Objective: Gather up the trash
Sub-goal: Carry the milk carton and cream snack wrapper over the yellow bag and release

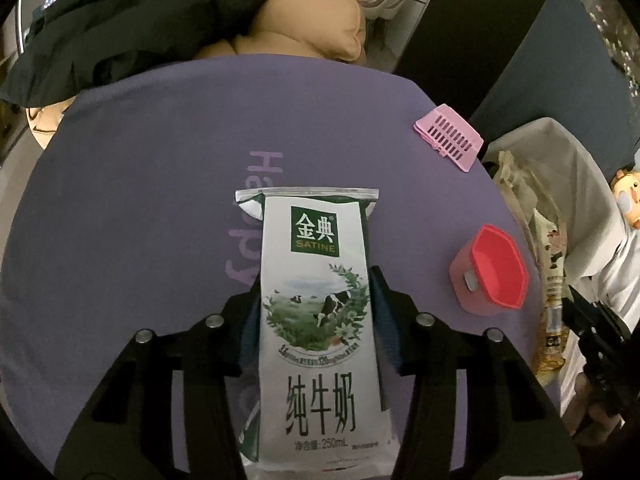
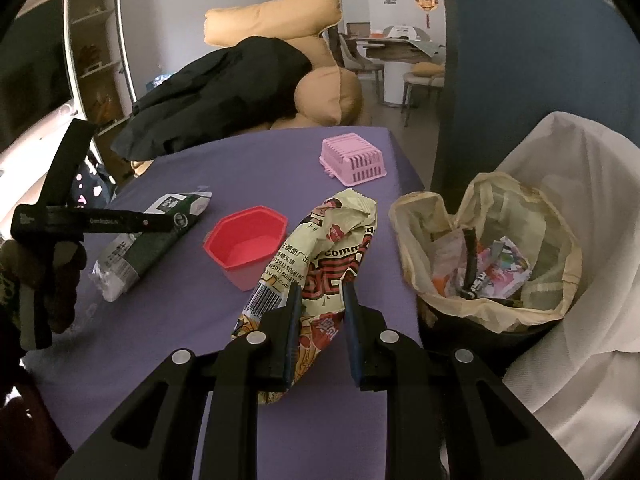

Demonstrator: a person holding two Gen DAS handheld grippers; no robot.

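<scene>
My right gripper [image 2: 320,320] pinches a crumpled snack wrapper [image 2: 332,240]; its blue pads press the wrapper's lower half, and the top flops loose toward twelve o'clock. My left gripper [image 1: 316,320] straddles a flattened milk carton [image 1: 320,320] lying on the purple table [image 1: 140,200]. Its pads sit right against the carton's two edges, but I cannot tell whether they squeeze it yet.

I see a few risks. The carton is flat and slick, so a light or uneven squeeze could let it slide out or twist as it lifts. The wrapper is held low, so its loose top could snag the bag's rim and spill beside the bin. The two grippers work close together and could collide near the bin.

In the right wrist view, the trash bin [image 2: 568,360] stands off the table's edge at three o'clock, draped in white lining, with a cream bag [image 2: 440,216] open inside it. That bag already holds mixed paper scraps, colourful wrappers and a dark stick-like piece. A red hexagonal cup [image 2: 248,240] sits upright at ten o'clock of the wrapper, with nothing in it. A pink slotted basket [image 2: 352,156] lies overturned at twelve o'clock.
</scene>
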